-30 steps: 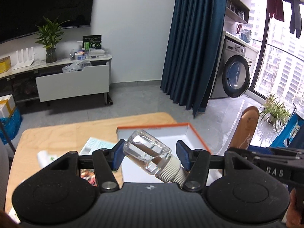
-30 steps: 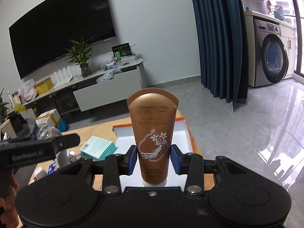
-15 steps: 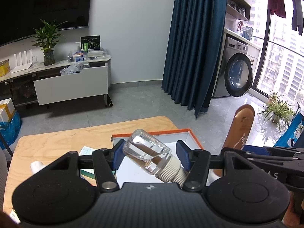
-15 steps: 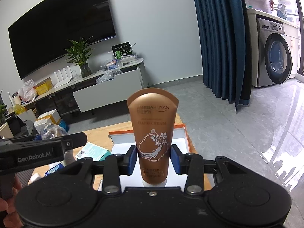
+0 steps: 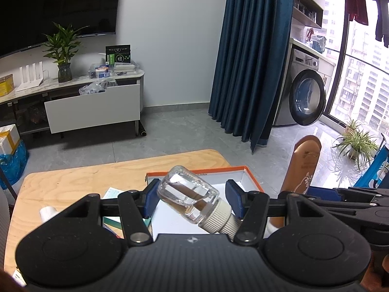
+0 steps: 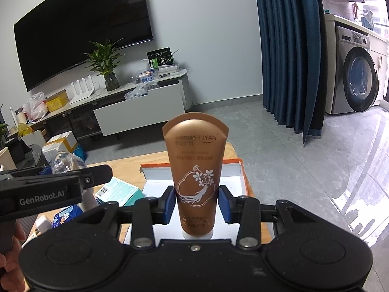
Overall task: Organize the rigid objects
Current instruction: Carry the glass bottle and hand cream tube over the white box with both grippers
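Note:
My left gripper (image 5: 192,200) is shut on a clear glass bottle (image 5: 188,198) with a white ribbed cap, held tilted above the table. My right gripper (image 6: 196,200) is shut on a bronze hand cream tube (image 6: 194,165), cap end down; the tube also shows at the right of the left wrist view (image 5: 302,168). Below both lies an open white box with an orange rim (image 5: 252,178), also seen in the right wrist view (image 6: 158,170). The left gripper's side shows in the right wrist view (image 6: 48,189).
A wooden table (image 5: 73,180) carries a teal box (image 6: 116,191), a white tube (image 5: 47,213) and other small packs at its left. Beyond are a grey floor, a TV cabinet (image 5: 92,112), blue curtains (image 5: 250,60) and a washing machine (image 5: 306,97).
Both grippers have drawn back and up a little from the table, so more of the tabletop and the box shows. Both grips are unchanged.

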`<state>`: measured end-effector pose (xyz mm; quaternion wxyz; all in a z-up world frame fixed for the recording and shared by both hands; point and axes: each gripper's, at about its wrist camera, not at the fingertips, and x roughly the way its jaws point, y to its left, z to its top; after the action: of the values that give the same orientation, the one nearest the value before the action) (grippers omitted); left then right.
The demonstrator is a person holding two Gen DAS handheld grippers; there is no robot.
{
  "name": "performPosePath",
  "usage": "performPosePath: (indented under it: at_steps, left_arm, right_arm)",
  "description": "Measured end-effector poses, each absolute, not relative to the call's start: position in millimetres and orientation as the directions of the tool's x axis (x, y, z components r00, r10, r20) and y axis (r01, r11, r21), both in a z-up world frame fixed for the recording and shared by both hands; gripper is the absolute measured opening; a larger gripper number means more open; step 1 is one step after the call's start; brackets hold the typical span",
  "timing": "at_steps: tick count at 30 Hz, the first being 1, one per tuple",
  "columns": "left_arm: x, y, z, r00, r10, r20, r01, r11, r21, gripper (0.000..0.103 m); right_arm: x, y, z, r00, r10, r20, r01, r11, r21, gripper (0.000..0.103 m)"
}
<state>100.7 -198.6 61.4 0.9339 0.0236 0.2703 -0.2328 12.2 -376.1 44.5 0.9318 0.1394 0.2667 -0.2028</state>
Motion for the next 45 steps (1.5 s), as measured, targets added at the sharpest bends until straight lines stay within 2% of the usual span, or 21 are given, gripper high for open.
performPosePath:
  at_steps: [45]
  left_arm:
    - [99.6,-192.9,64.0,0.744,-0.431,-0.511,0.457,0.886,-0.082,0.059]
  right_arm:
    - [12.2,-380.5,48.0,0.769,-0.304,-0.562,0.451,0.882,0.139,0.047]
